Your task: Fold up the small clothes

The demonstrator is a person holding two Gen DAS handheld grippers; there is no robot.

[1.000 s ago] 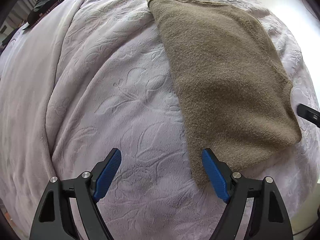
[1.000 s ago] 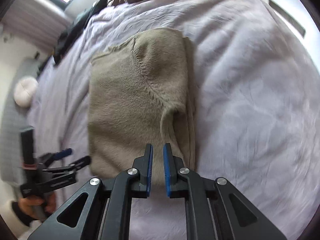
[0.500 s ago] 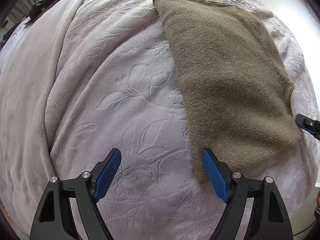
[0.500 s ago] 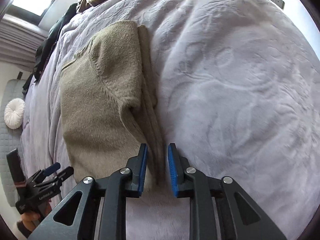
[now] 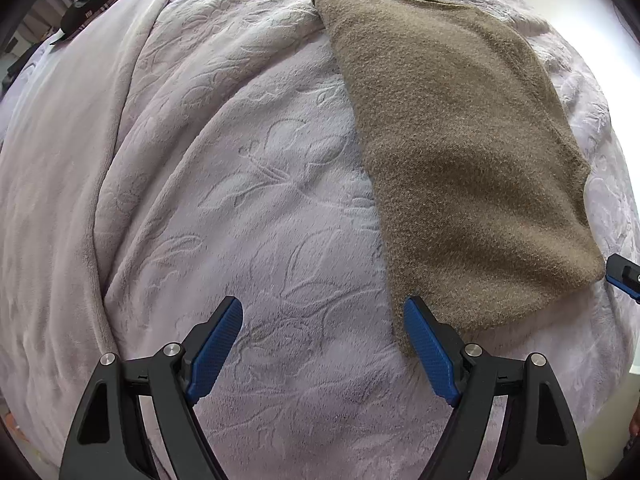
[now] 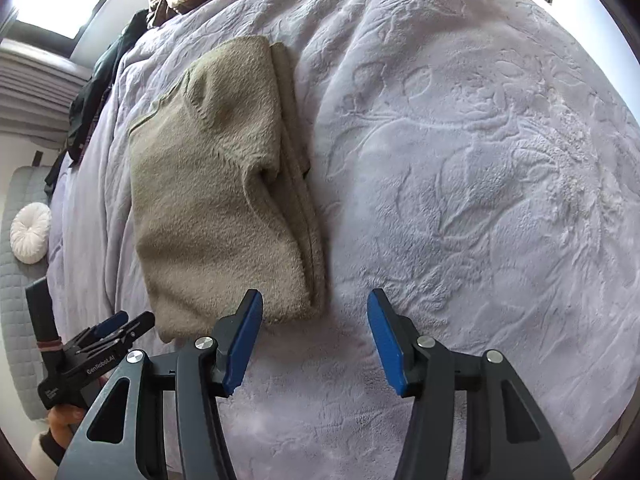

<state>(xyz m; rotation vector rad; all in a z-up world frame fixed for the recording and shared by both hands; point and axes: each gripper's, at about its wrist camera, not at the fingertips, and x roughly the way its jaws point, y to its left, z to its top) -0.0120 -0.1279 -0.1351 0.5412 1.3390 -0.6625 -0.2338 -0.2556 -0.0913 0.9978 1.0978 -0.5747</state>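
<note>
Soft lilac bedspread (image 6: 460, 160) yields under the folded sweater (image 6: 224, 200); both your left gripper (image 5: 322, 346) and just-opened right gripper (image 6: 316, 340) stand spread, empty, so a shallow pinch could snag the blanket.

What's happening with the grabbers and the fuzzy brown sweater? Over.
Left gripper open, nothing between its jaws. Right gripper open, jaws just opened, nothing between them. Brown sweater folded on the blanket, beside both grippers. Nothing in the way.
</note>
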